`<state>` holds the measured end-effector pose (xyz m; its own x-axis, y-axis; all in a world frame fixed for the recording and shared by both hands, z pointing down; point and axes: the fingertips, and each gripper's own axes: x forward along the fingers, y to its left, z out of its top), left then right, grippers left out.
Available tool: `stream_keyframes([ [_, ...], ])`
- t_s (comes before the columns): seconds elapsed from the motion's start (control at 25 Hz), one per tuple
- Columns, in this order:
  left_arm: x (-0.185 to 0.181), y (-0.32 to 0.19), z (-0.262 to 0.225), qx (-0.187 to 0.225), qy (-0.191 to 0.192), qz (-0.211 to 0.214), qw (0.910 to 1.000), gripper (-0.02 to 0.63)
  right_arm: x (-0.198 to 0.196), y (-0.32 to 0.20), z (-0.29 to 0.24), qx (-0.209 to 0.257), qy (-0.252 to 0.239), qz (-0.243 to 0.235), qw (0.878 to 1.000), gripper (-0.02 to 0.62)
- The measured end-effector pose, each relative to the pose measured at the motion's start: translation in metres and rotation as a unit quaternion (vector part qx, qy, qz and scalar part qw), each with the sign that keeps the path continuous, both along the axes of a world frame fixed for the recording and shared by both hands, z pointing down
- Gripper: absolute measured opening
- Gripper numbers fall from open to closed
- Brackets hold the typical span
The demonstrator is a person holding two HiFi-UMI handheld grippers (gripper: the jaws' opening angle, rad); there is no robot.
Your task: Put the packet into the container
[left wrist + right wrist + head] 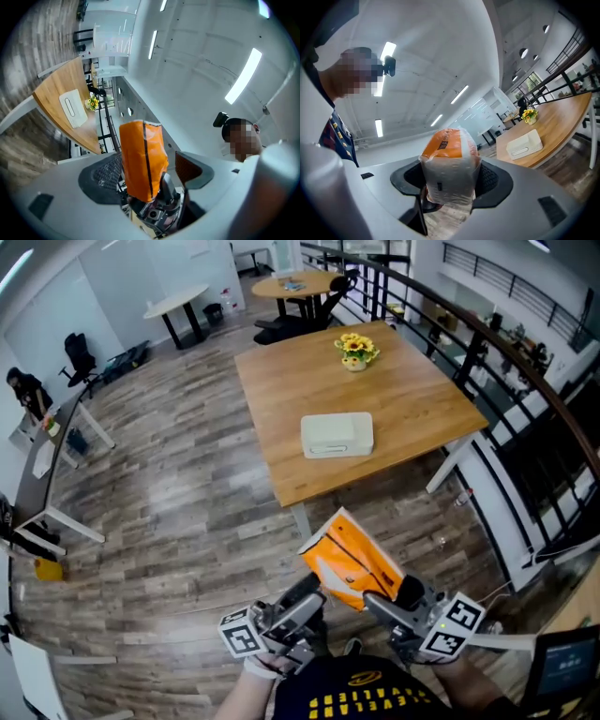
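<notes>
Orange plastic packet (352, 563) sits at bottom centre, long axis up-frame: right gripper (450, 180) fingers clamped on its near end, left gripper (150, 174) fingers wide and loose around it, pale rectangular lidded container (337, 435) well apart, straight up-frame on the wooden worktop (309, 381).

A square wooden table (412, 399) fills the upper middle of the head view, with a pot of yellow flowers (355, 350) near its far edge. A black railing (525, 362) runs down the right side. At the top stand a round wooden table (314, 279) and a white table (175, 301). At upper left a black office chair (80, 354) sits on the wood-plank floor (178, 512), near a person (28, 390).
</notes>
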<state>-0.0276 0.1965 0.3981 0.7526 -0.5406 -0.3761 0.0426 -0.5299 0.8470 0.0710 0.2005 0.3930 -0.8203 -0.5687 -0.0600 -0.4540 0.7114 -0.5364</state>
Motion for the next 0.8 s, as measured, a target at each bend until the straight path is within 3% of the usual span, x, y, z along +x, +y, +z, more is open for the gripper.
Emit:
stream_keyframes([
  [0.08, -0.018, -0.027, 0.012, 0.002, -0.042, -0.009, 0.9991, 0.344, 0.002, -0.019, 0.001, -0.009, 0.006, 0.008, 1.000, 0.268],
  [0.16, -0.034, -0.056, 0.017, 0.024, -0.113, -0.019, 0.9931, 0.344, -0.001, -0.037, 0.001, -0.016, 0.013, 0.009, 1.000, 0.268],
  [0.28, -0.051, -0.094, 0.004, 0.090, -0.198, -0.022, 0.9758, 0.344, -0.009, -0.067, 0.005, -0.020, 0.038, 0.013, 0.999, 0.268],
  [0.44, -0.051, -0.132, -0.013, 0.179, -0.274, 0.005, 0.9449, 0.344, -0.028, -0.101, 0.014, -0.035, 0.055, 0.012, 0.998, 0.268],
  [0.52, -0.050, -0.146, -0.016, 0.210, -0.296, 0.018, 0.9318, 0.344, -0.037, -0.113, 0.017, -0.038, 0.066, 0.007, 0.997, 0.268],
  [0.6, -0.052, -0.160, -0.019, 0.228, -0.303, 0.026, 0.9250, 0.344, -0.044, -0.122, 0.018, -0.030, 0.091, 0.006, 0.995, 0.268],
  [0.68, -0.058, -0.172, -0.023, 0.237, -0.302, 0.032, 0.9228, 0.344, -0.047, -0.130, 0.018, -0.005, 0.135, 0.011, 0.991, 0.268],
  [0.8, -0.067, -0.191, -0.032, 0.234, -0.289, 0.039, 0.9273, 0.344, -0.046, -0.145, 0.019, 0.032, 0.201, 0.020, 0.979, 0.268],
])
